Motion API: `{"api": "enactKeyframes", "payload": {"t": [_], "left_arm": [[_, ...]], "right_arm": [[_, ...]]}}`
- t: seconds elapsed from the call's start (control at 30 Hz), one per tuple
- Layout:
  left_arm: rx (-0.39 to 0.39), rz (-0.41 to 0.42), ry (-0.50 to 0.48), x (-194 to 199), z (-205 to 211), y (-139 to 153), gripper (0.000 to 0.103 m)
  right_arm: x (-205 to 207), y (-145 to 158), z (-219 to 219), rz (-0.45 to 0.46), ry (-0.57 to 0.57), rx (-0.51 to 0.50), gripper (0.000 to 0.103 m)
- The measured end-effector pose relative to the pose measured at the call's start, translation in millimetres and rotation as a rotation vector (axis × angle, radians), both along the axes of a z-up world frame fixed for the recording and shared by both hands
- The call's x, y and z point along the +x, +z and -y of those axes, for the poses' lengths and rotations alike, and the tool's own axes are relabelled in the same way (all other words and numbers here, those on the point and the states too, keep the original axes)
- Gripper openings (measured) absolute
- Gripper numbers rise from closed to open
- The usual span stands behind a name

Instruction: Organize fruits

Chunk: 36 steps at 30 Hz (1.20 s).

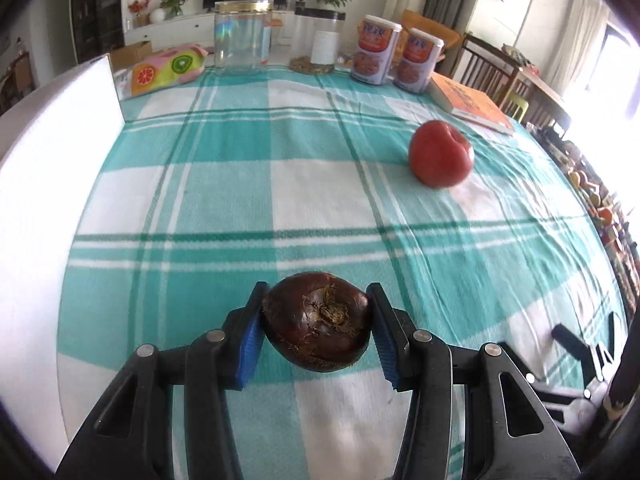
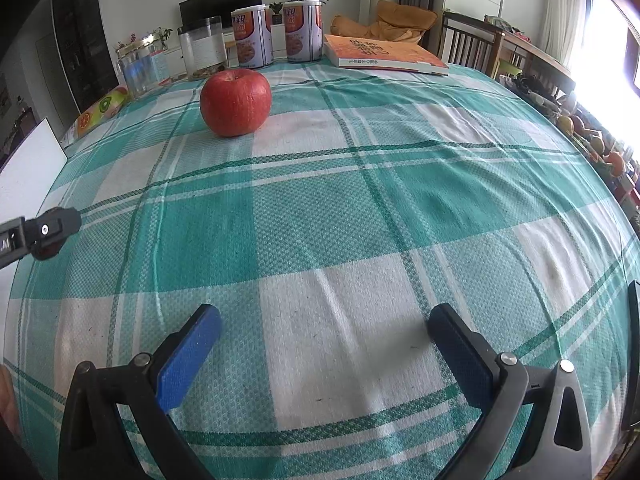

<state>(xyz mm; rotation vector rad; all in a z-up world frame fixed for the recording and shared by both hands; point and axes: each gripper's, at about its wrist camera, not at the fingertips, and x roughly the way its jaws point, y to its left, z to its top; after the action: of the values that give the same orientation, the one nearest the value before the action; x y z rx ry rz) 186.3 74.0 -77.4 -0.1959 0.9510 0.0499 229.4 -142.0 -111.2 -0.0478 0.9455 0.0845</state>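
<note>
My left gripper (image 1: 316, 300) is shut on a dark brown-purple round fruit (image 1: 318, 322), held between its blue pads just above the checked cloth. A red apple (image 1: 440, 154) sits on the cloth ahead and to the right; it also shows in the right wrist view (image 2: 236, 102), far ahead and left of centre. My right gripper (image 2: 324, 320) is open and empty, low over the cloth. The left gripper shows from the side at the left edge of the right wrist view (image 2: 52, 232).
A white board (image 1: 52, 152) stands at the left. At the far edge are a fruit-print pack (image 1: 168, 68), two clear jars (image 1: 242, 34), two cans (image 1: 396, 56) and an orange book (image 1: 472, 104). Chairs and a shelf stand to the right.
</note>
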Motion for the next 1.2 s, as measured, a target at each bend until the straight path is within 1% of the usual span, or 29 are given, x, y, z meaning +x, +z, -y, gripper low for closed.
{"api": "enactKeyframes", "payload": {"t": [0.07, 0.1, 0.13, 0.17, 0.2, 0.23, 0.3, 0.43, 0.97, 1.07, 1.1, 1.17, 1.2], "left_arm": [[0.043, -0.02, -0.011, -13.1, 6.3, -12.9, 0.051], [0.088, 0.023, -0.017, -17.4, 10.3, -13.4, 0.053], [0.132, 0.029, -0.017, -18.1, 13.5, -16.4, 0.063], [0.155, 0.046, -0.028, -18.9, 16.1, -19.2, 0.067], [0.159, 0.046, -0.04, -18.4, 16.8, -20.6, 0.079], [0.163, 0.039, -0.041, -16.0, 16.7, -21.4, 0.086], [0.165, 0.031, -0.024, -17.1, 14.5, -23.3, 0.09], [0.17, 0.03, -0.021, -19.0, 13.4, -23.6, 0.091], [0.17, 0.03, -0.022, -19.4, 13.3, -23.3, 0.092], [0.17, 0.03, -0.022, -19.5, 13.2, -23.2, 0.092], [0.17, 0.03, -0.022, -19.6, 13.8, -23.2, 0.092], [0.17, 0.03, -0.022, -19.6, 14.2, -23.1, 0.092], [0.171, 0.03, -0.022, -19.6, 14.0, -23.2, 0.092]], "right_arm": [[0.0, 0.0, 0.0, 0.0, 0.0, 0.0, 0.103], [0.2, 0.0, -0.2, 0.0, 0.0, 0.0, 0.103], [0.2, 0.1, -0.4, 0.0, 0.0, 0.0, 0.103], [0.1, -0.3, 0.2, 0.001, 0.0, 0.0, 0.103], [0.1, -0.4, 0.1, 0.001, 0.0, 0.0, 0.103], [0.3, -0.5, -0.1, 0.001, 0.0, 0.0, 0.103], [0.2, -0.8, 0.2, 0.001, 0.0, 0.002, 0.103], [0.4, -1.3, 0.0, 0.002, 0.0, 0.002, 0.103], [1.0, -2.2, 0.7, 0.001, -0.004, 0.001, 0.103], [12.9, -0.8, -1.5, -0.023, 0.023, 0.006, 0.103], [22.7, 0.9, -2.8, -0.041, 0.037, 0.021, 0.103], [46.2, 8.1, -1.4, -0.066, 0.052, 0.111, 0.103], [58.7, 14.8, -3.0, -0.058, 0.055, 0.154, 0.103]]}}
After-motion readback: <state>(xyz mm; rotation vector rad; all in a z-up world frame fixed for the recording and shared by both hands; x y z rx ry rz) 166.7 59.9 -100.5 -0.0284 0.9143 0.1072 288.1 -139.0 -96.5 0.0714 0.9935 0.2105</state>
